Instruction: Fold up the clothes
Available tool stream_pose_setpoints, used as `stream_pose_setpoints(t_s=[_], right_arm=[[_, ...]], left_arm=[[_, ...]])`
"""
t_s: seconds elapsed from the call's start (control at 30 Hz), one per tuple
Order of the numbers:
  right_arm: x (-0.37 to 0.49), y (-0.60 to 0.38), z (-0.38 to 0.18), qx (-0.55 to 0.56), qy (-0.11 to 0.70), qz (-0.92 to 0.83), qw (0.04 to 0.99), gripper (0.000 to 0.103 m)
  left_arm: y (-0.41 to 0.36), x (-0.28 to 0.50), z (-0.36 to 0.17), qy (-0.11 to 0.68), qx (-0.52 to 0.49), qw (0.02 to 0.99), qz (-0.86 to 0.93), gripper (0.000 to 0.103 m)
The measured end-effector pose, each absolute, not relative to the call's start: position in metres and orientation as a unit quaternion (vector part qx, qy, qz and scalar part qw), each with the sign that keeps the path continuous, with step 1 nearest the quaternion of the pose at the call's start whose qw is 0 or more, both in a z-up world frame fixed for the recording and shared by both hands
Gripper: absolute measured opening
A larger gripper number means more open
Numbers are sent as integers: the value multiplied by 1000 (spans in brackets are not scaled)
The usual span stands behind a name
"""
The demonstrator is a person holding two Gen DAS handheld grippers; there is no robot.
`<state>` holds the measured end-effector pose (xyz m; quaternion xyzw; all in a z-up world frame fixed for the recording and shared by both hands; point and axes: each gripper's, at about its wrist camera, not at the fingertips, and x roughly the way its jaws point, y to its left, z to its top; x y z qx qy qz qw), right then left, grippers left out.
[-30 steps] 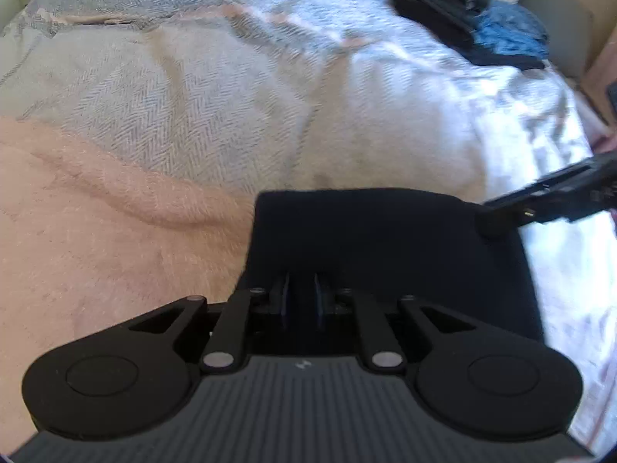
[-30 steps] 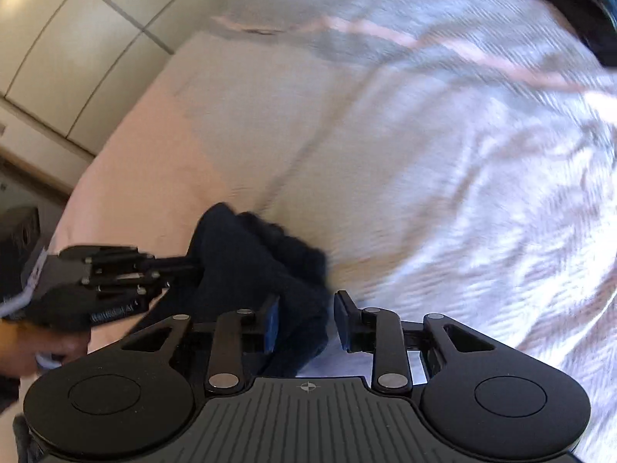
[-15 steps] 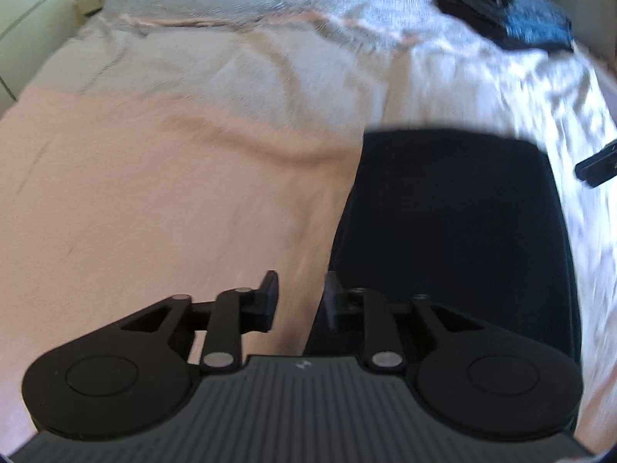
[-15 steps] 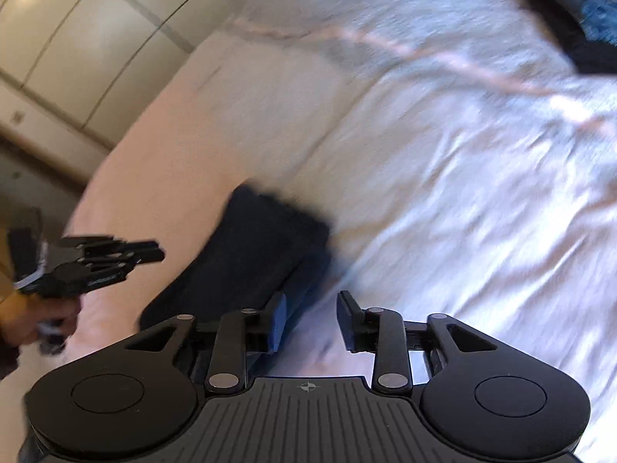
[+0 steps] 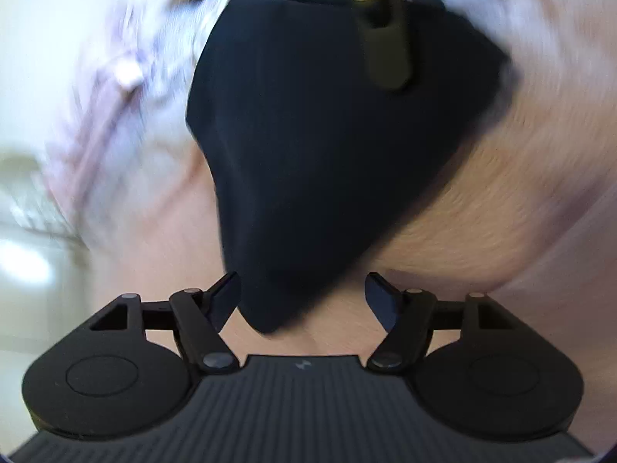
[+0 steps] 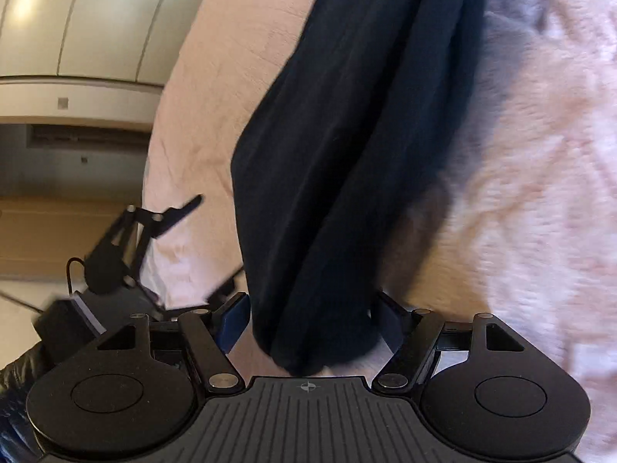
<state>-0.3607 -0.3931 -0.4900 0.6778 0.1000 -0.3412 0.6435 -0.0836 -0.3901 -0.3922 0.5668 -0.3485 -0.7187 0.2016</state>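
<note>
The dark navy cloth (image 6: pixel 339 162) lies on the pale pink bed cover (image 6: pixel 532 208). In the right wrist view it is a long band. Its long side runs from the top of the frame, a bit right of the middle, down to the bottom middle. Its rounded end sits between the fingers of the right gripper (image 6: pixel 308 324). Soft folds run along its length, so it looks like a few layers lying together.

In the left wrist view the same cloth (image 5: pixel 327 135) looks wide at the top and gets thin toward the bottom. Its tip points down, in between the fingers of the left gripper (image 5: pixel 304 301). This picture is blurry.

Both grippers are opening their fingers. The cloth end lies between them, but the pads do not press on it.

Only the right wrist view shows the left gripper from the side, at the lower left of the frame, with a dark sleeve (image 6: pixel 19 378) below it and white cupboard doors (image 6: pixel 77 19) at the upper left. Only the left wrist view shows a dark blurry finger piece (image 5: pixel 385 38) over the top of the cloth.
</note>
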Motion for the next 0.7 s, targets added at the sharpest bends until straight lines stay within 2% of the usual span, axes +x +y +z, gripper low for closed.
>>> stream_pose_setpoints(t_s=[0.07, 0.1, 0.13, 0.17, 0.27, 0.33, 0.5, 0.63, 0.7], right_arm=[[-357, -394, -496, 686, 81, -352, 631, 70], [-355, -394, -498, 692, 72, -358, 623, 58], [-359, -394, -501, 705, 60, -354, 612, 34], [-366, -394, -503, 719, 48, -349, 599, 30], [-386, -390, -491, 726, 43, -344, 594, 27], [-409, -383, -468, 714, 61, -347, 605, 27], [-488, -364, -406, 662, 164, -411, 605, 27], [-540, -358, -396, 627, 207, -455, 598, 31], [-540, -351, -399, 613, 209, -472, 598, 36]], left_arm=[[-398, -85, -410, -391, 559, 192, -706, 69], [-401, -86, -416, -399, 560, 186, -702, 66], [-403, -87, -420, -403, 562, 179, -700, 58], [-402, -88, -420, -402, 564, 173, -700, 48], [-389, -92, -402, -387, 550, 164, -721, 40], [-365, -100, -380, -372, 530, 154, -747, 39], [-294, -143, -336, -305, 472, 103, -821, 40], [-259, -181, -327, -254, 452, 89, -851, 40], [-250, -195, -327, -230, 452, 84, -858, 40]])
